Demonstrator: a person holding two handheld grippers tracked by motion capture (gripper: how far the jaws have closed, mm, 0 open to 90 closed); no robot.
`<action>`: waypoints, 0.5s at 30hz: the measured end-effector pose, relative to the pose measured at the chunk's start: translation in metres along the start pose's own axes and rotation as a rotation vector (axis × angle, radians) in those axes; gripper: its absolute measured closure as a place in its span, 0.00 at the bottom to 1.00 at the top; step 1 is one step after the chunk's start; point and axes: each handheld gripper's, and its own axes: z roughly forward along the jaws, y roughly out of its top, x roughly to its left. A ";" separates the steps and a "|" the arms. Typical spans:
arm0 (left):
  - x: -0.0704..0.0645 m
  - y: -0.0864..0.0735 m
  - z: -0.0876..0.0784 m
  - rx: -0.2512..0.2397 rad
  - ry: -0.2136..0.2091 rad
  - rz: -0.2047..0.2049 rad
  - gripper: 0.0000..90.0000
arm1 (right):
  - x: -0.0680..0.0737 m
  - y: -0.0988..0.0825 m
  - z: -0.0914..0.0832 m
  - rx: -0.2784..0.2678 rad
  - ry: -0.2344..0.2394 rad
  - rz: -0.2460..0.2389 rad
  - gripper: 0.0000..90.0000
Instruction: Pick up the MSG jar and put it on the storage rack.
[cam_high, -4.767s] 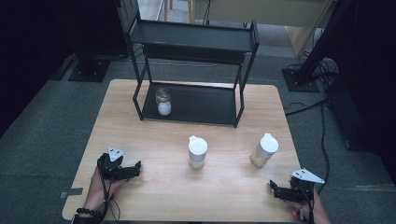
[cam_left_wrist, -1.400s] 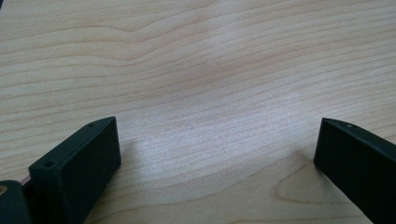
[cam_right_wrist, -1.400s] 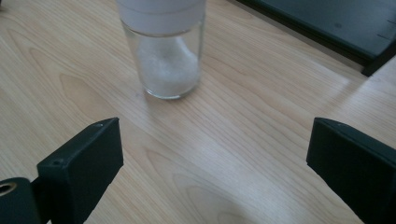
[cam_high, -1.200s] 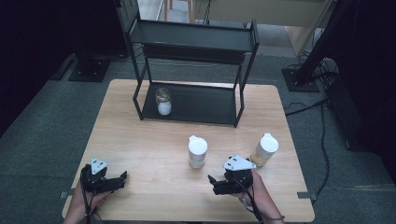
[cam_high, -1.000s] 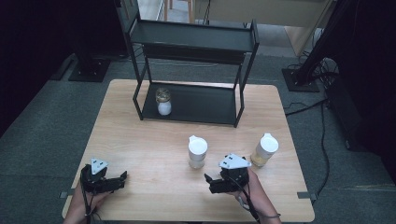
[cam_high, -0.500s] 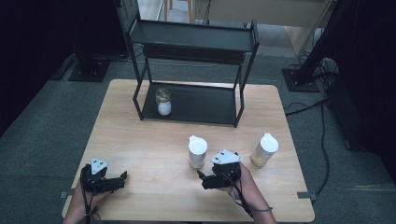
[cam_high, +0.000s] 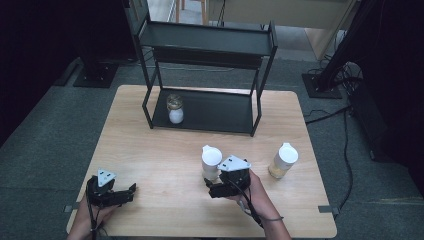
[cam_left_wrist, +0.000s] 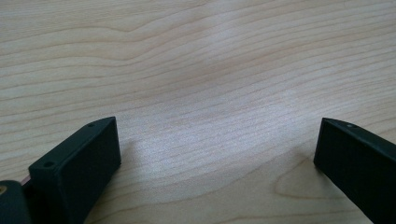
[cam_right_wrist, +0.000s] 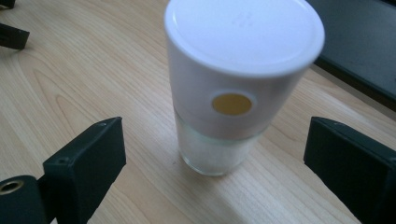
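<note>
Carpet of dark grey (cam_high: 45, 130) covers the floor around a rectangular table of pale wood with rounded corners (cam_high: 150, 150), and black cables (cam_high: 345, 130) lie on the floor at the right side. At the far half of the table stands a black metal rack with two shelves (cam_high: 210, 45); on its lower shelf, near the left post, there is a small glass jar with a gold lid and white content (cam_high: 174, 108). On the near half of the table stand two shakers. One is a glass shaker with a white cap and yellowish content (cam_high: 283, 160), well apart to the right. The other is a glass shaker with a tall white cap and white powder (cam_right_wrist: 243, 84), near the middle of the table. This one stands upright, its long axis vertical, and a round yellow dot on the cap faces the right gripper (cam_high: 220, 189). The right gripper is just beside it on the near side; its jaws stand wide, one on each side of the shaker, and they do not touch it, though they have just been closing a little. The left gripper (cam_high: 126, 192) rests low at the near left corner, its jaws wide apart over bare wood, with nothing between them.
</note>
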 end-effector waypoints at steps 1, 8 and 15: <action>0.000 0.000 0.000 0.000 0.000 0.000 0.01 | 0.001 0.002 0.001 -0.003 0.002 0.003 0.06; 0.000 0.000 0.000 0.000 -0.001 0.002 0.01 | 0.003 0.007 0.008 0.006 -0.008 0.006 0.08; 0.000 0.000 0.000 0.000 -0.003 0.003 0.01 | 0.004 0.012 0.015 0.014 0.001 0.026 0.08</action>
